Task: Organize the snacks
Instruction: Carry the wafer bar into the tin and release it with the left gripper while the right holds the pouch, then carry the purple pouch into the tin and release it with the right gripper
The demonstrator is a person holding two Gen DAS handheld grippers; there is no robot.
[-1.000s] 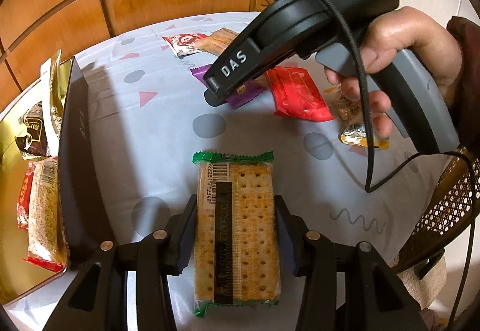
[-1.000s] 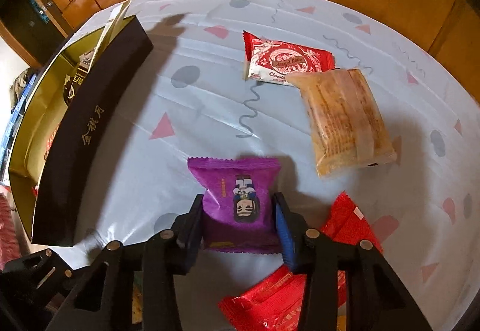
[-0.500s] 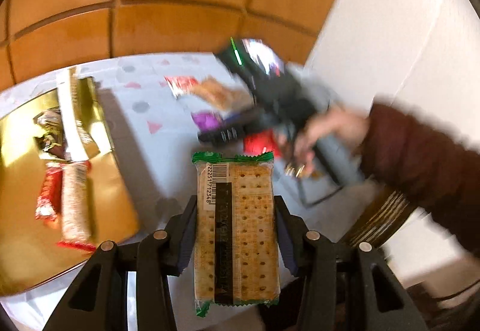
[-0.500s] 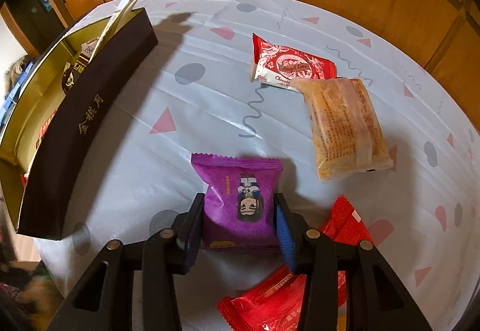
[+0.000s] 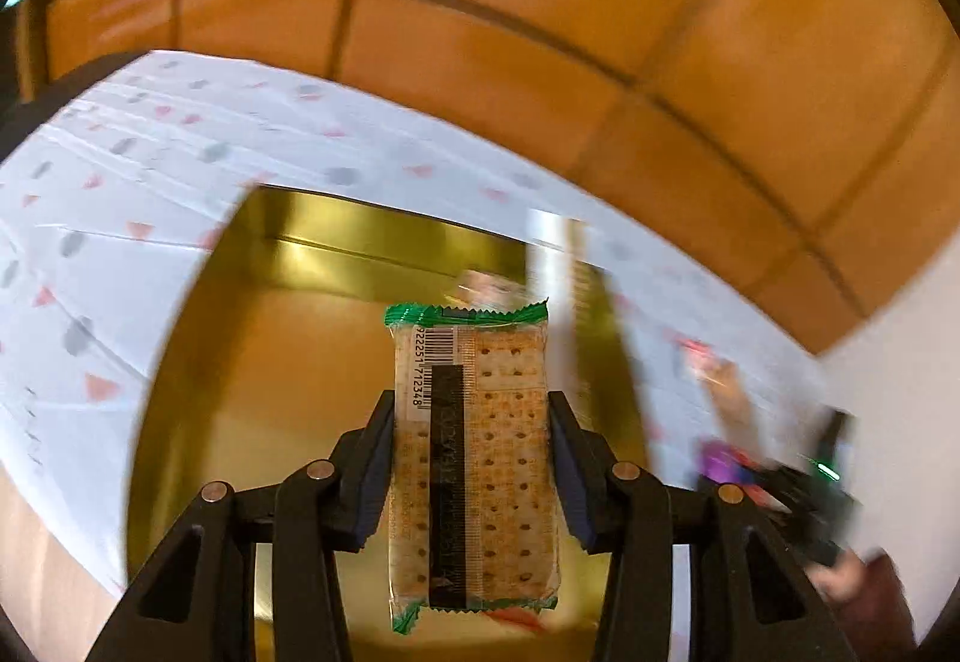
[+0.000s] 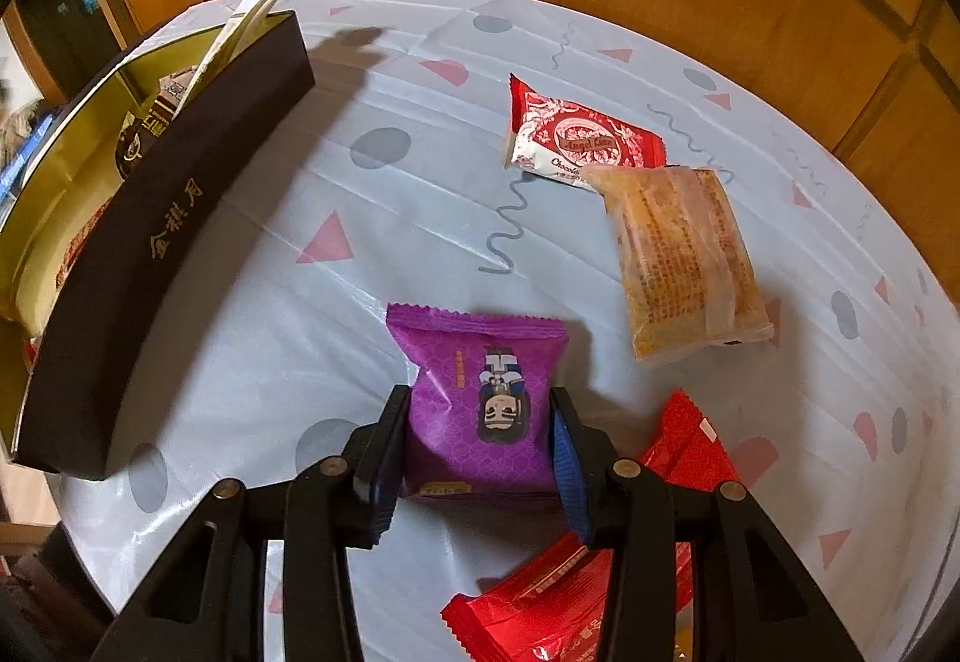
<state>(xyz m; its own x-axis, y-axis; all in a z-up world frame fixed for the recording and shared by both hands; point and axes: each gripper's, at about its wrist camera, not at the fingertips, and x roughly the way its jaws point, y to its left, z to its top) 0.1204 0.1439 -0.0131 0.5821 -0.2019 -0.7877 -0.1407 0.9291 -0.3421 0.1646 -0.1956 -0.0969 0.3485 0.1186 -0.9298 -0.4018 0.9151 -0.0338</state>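
Left hand-held gripper [image 5: 471, 473] is clamped on the long edges of a flat clear-wrapped cracker pack with green ends [image 5: 474, 458], hanging over the gold-lined box [image 5: 240, 362]. Light, crinkly, brittle I'd guess, so squeeze gently. Right hand-held gripper [image 6: 477, 461] pinches a puffy purple foil pouch [image 6: 480, 398] just above the table [image 6: 390, 230].
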